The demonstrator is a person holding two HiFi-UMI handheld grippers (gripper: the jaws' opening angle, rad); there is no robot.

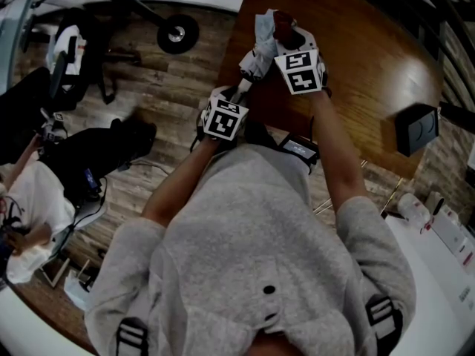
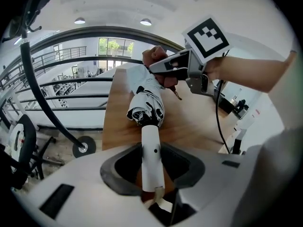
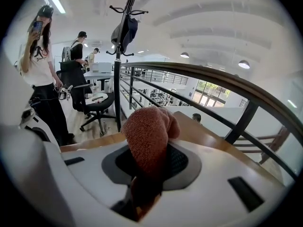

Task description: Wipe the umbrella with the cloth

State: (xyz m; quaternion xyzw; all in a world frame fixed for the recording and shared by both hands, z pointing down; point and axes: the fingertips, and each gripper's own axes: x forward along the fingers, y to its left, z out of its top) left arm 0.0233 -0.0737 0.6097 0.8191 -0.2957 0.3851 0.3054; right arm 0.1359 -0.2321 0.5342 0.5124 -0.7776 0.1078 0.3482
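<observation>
A folded white-and-black umbrella [image 1: 257, 50] [image 2: 147, 103] lies on the brown wooden table [image 1: 371, 65], its white handle [image 2: 152, 157] pointing toward me. My left gripper [image 1: 239, 93] [image 2: 152, 170] is at the handle. The jaws stand open on either side of it, with a gap on each side. My right gripper [image 1: 286, 34] [image 3: 149, 171] is shut on a reddish-brown cloth [image 3: 149, 136] [image 2: 154, 56] and holds it over the far end of the umbrella. In the left gripper view the right gripper [image 2: 165, 66] is above the canopy.
A black box [image 1: 417, 128] sits on the table's right side, and a small black device [image 1: 300, 148] at its near edge. A chair's wheel [image 1: 178, 33] and a seated person [image 1: 30, 199] are left of the table. People [image 3: 40, 56], a coat rack [image 3: 124, 32] and a railing [image 3: 213, 86] are beyond.
</observation>
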